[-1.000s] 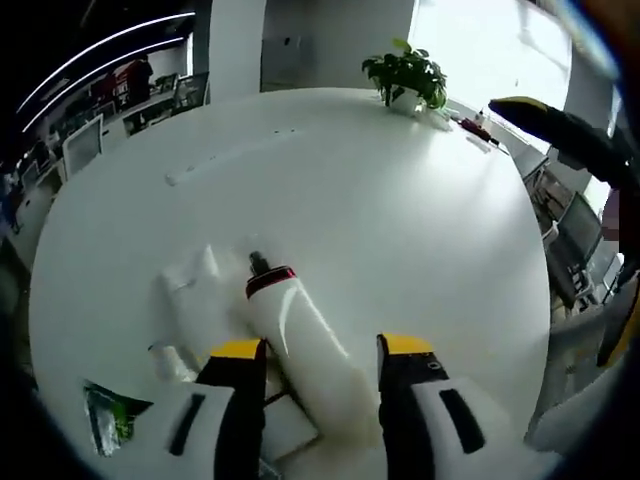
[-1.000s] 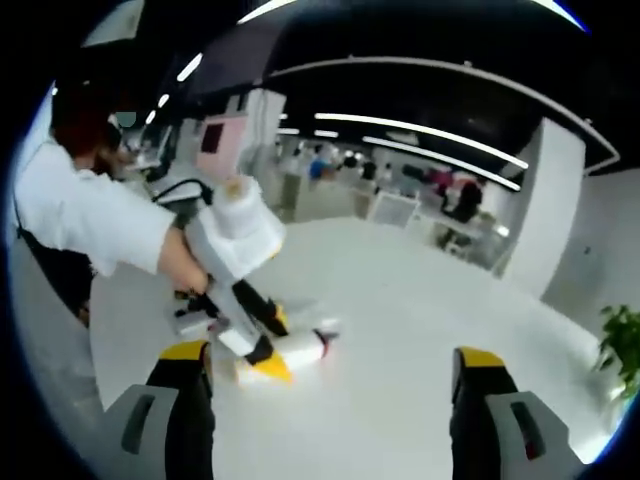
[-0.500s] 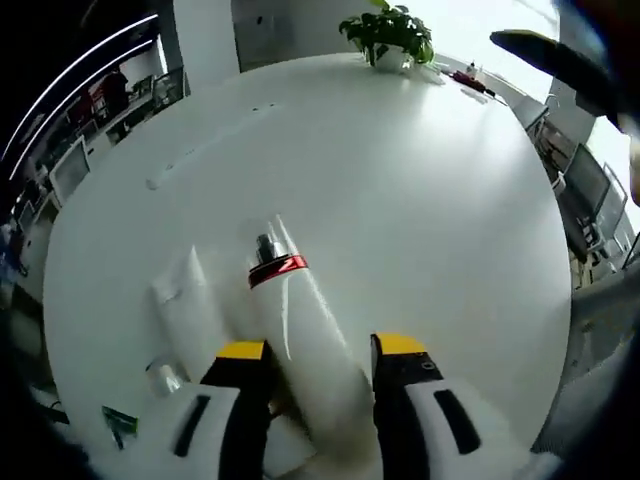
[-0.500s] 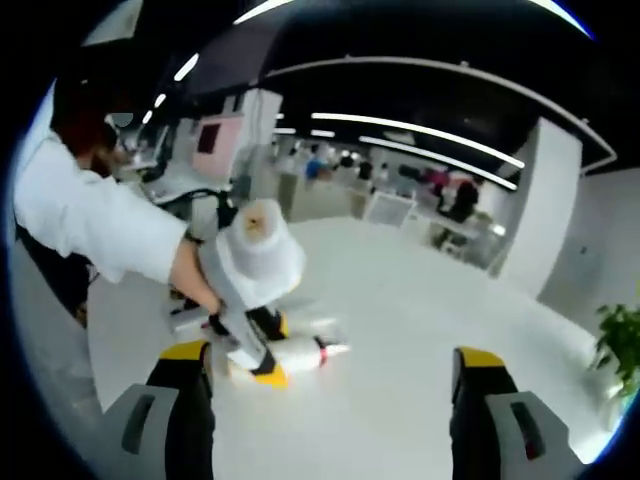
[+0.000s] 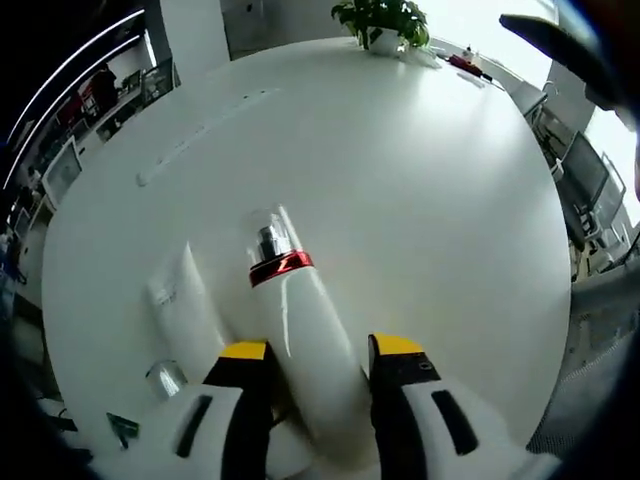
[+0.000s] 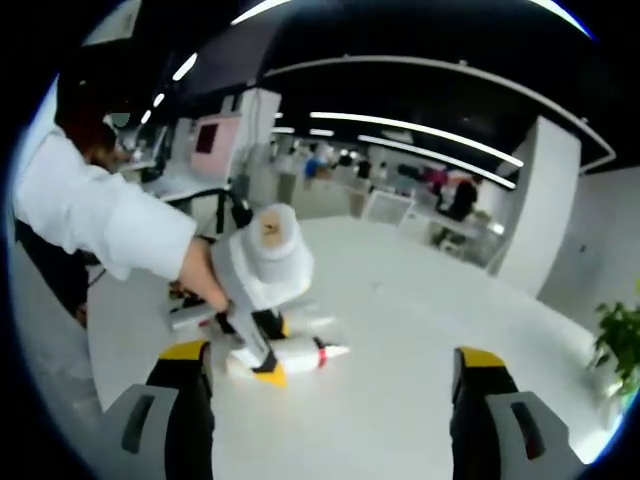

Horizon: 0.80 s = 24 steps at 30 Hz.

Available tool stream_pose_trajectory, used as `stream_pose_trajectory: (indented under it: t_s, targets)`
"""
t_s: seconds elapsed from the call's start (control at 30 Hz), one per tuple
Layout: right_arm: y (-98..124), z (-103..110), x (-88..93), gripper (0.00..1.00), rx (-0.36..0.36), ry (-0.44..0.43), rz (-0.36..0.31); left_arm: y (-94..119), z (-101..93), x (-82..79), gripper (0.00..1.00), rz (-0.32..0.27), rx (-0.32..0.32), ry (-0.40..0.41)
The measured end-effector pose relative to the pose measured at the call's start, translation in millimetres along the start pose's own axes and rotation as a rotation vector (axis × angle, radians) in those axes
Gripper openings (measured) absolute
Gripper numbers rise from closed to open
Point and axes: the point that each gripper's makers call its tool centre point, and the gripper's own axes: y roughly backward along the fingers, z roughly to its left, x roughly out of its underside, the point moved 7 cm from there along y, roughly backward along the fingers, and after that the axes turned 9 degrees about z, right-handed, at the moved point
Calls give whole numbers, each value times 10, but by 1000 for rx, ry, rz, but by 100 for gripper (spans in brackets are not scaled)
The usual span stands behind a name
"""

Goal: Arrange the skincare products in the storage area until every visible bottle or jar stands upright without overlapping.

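A white bottle (image 5: 300, 325) with a red ring and a clear cap lies on the round white table (image 5: 420, 200), its cap pointing away from me. My left gripper (image 5: 318, 352) is shut on its body, a yellow-tipped jaw pressed against each side. In the right gripper view the same bottle (image 6: 300, 352) lies low on the table in the left gripper (image 6: 262, 365), which a hand (image 6: 198, 280) holds. My right gripper (image 6: 333, 365) hangs open above the table with nothing between its jaws. A white tube (image 5: 185, 300) lies just left of the bottle.
A small clear cap (image 5: 165, 378) and a green packet (image 5: 122, 428) lie near the table's near-left edge. A potted plant (image 5: 380, 20) stands at the far edge. A person in a white sleeve (image 6: 90, 215) is at the left. Desks and office chairs ring the table.
The left gripper's jaws have drawn in against the bottle and its camera has come closer over it. The hand holding the left gripper has tilted. The right gripper has stayed still.
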Motion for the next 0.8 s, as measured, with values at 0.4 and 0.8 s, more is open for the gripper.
stream_pose_trajectory:
  t_s: [0.4,0.8]
  targets:
    - [-58,-7,90,96,-39,-72,18,-5,24,-6,26,-63,94,60]
    - [-85,-50,184,86,-59,-160,40,2,28,39,24,-123,124,86]
